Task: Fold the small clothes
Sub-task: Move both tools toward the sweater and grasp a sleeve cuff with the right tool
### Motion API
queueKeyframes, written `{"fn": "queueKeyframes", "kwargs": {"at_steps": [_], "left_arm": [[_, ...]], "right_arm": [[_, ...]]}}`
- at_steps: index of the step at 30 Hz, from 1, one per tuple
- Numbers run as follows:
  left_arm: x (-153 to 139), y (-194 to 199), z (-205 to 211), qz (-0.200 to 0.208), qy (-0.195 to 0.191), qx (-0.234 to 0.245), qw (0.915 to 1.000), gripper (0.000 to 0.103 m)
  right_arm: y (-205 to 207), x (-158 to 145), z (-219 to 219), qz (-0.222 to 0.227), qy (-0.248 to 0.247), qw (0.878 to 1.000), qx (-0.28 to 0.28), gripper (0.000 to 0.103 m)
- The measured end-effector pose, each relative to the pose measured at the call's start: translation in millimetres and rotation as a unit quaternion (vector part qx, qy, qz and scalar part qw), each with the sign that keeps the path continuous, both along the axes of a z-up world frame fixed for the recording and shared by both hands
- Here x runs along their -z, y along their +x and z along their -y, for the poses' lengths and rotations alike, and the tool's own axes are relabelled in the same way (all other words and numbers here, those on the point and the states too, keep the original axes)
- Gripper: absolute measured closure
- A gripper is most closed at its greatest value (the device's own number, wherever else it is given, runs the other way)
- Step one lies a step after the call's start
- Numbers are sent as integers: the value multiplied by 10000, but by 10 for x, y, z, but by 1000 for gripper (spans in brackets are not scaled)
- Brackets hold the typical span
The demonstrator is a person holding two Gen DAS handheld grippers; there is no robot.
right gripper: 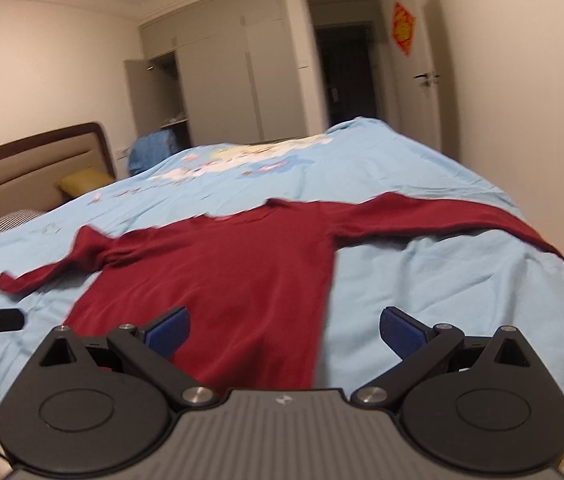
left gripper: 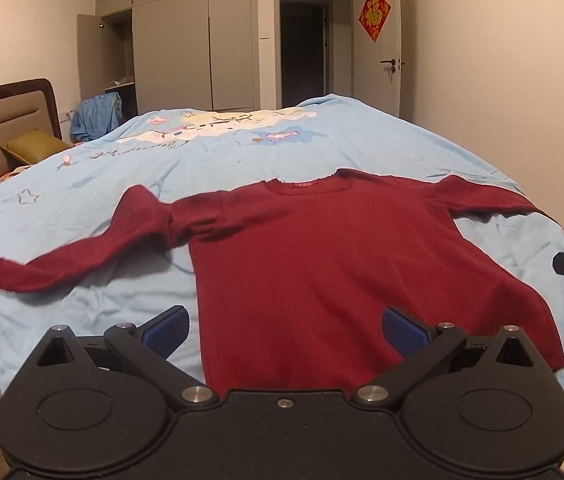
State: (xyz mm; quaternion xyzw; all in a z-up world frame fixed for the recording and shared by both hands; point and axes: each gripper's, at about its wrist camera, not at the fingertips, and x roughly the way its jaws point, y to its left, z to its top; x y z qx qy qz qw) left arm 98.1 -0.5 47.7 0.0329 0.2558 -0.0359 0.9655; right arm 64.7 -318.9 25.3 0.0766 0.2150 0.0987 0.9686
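Starting point: we judge the folding has not begun, as no fold shows anywhere on the garment.
Garment: we see a small dark red long-sleeved knit sweater (left gripper: pixel 322 256) lying flat, front or back up we cannot tell, on the light blue cartoon-print bed cover (left gripper: pixel 210 152), hem at the near edge of the bed, neckline pointing to the far edge.
Sleeves: both are spread outward; the one toward the headboard side bends and bunches near the shoulder, the other runs toward the opposite edge.
Left gripper (left gripper: pixel 285 326): its blue pads are spread wide, empty, above the hem.
Right gripper (right gripper: pixel 284 328): likewise spread and empty, over the hem's corner.
Left to do: every fold, sleeves in and body over, in our judgement.
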Motion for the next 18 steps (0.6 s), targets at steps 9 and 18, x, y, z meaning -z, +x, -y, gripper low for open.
{"fn": "queueKeyframes", "kwargs": {"at_steps": [9, 18], "left_arm": [[83, 995, 192, -258, -43, -162, 9995, 0], [260, 1812, 335, -355, -366, -386, 9980, 1]], "right_arm": [[695, 314, 966, 64, 1112, 9830, 1461, 0], [1296, 600, 1843, 159, 1563, 9639, 2150, 0]]}}
